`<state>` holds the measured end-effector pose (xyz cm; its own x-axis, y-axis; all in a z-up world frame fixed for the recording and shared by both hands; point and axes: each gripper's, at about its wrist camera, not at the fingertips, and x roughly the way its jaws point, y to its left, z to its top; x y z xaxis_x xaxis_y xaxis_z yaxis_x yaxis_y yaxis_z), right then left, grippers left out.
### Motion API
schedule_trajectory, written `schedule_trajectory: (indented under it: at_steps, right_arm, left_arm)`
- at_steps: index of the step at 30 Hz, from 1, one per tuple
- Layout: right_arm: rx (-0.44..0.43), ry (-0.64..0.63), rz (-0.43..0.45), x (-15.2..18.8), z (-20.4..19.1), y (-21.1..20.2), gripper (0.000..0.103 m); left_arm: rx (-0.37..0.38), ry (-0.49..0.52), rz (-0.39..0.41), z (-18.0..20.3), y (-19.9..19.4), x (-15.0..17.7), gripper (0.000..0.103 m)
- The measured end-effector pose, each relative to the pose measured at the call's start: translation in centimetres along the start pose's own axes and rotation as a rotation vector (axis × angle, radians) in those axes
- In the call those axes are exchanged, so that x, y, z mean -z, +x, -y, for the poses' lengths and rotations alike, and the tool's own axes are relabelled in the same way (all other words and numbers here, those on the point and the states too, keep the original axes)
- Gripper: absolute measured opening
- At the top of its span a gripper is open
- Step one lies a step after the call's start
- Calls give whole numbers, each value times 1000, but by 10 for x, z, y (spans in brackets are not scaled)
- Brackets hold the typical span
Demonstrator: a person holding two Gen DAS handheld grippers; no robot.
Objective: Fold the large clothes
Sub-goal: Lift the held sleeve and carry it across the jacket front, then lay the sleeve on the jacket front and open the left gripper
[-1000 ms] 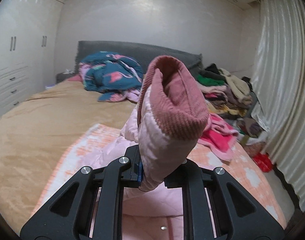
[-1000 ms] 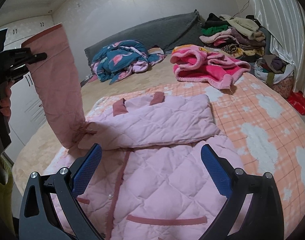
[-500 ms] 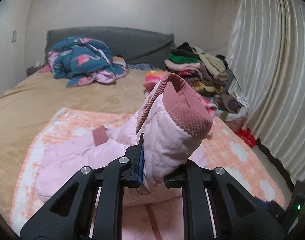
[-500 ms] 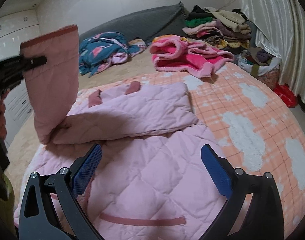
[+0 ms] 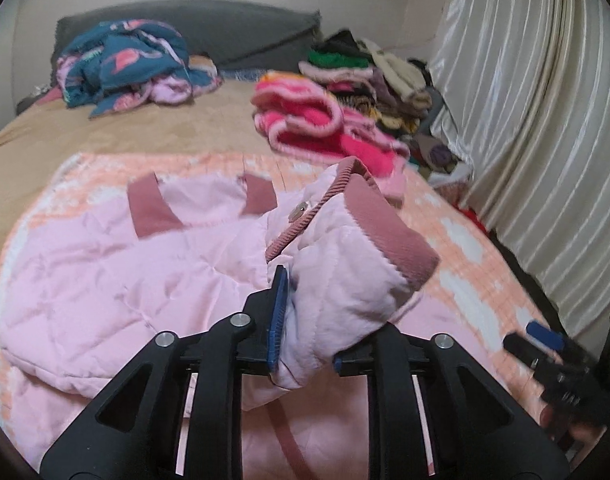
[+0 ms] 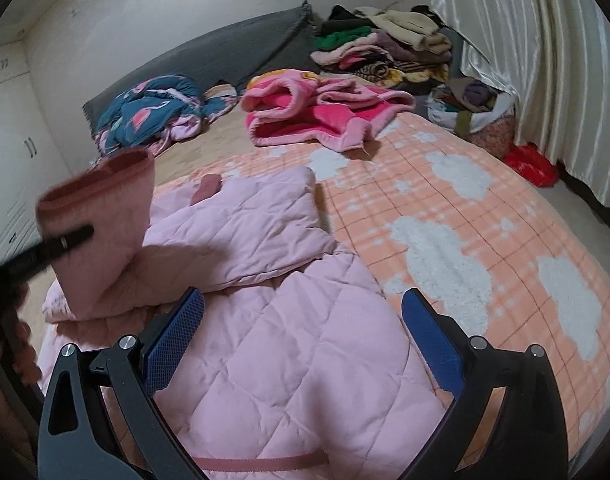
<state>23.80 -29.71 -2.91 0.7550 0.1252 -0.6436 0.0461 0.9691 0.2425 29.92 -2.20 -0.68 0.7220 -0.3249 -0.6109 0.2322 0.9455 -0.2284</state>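
A pale pink quilted jacket (image 6: 297, 360) with dusty-rose trim lies on the bed, its upper part folded over. My left gripper (image 5: 309, 320) pinches one sleeve (image 5: 345, 272) just behind the rose cuff (image 5: 389, 216), low over the jacket; its jaws are opening, with the sleeve still between the pads. From the right wrist view that sleeve (image 6: 101, 232) hangs at the left in the left gripper (image 6: 65, 240). My right gripper (image 6: 303, 308) stands open above the jacket's body, with nothing between its blue pads (image 6: 173, 344).
An orange check blanket with white clouds (image 6: 465, 220) lies under the jacket. Beyond it are a bright pink fleece garment (image 6: 317, 116), a teal patterned quilt (image 6: 153, 108) and a stack of clothes (image 6: 385, 44). Curtains (image 6: 545, 60) hang on the right.
My left gripper has come down and swung right, carrying the sleeve from upright in the air to low over the folded jacket. The right gripper has shifted a little and stays open.
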Motion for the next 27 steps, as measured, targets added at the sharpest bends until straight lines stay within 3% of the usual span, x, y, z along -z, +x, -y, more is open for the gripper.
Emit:
schedule_trajectory:
  at_steps: [1, 3, 7, 12, 15, 20, 24, 27]
  right_arm:
    - [3, 0, -3, 0, -1, 2, 99]
    - [-1, 6, -9, 1, -2, 5, 99]
    - [-17, 34, -22, 1, -5, 11, 99]
    - [-9, 33, -15, -2, -5, 12, 99]
    - [6, 42, 1, -6, -2, 9, 99]
    - [13, 76, 23, -11, 8, 0, 99]
    - [13, 78, 24, -12, 8, -3, 99]
    - [-6, 71, 11, -13, 1, -1, 99]
  left_arm:
    - [7, 4, -21, 0, 5, 2, 20]
    - [10, 21, -60, 2, 13, 8, 38]
    - [6, 50, -116, 2, 26, 21, 53]
    - [15, 100, -182, 7, 31, 34, 82]
    - [21, 130, -206, 11, 30, 42, 93]
    - [30, 169, -241, 13, 21, 48, 94]
    - [71, 165, -211, 9, 1, 41, 94]
    - [47, 144, -149, -3, -13, 30, 94]
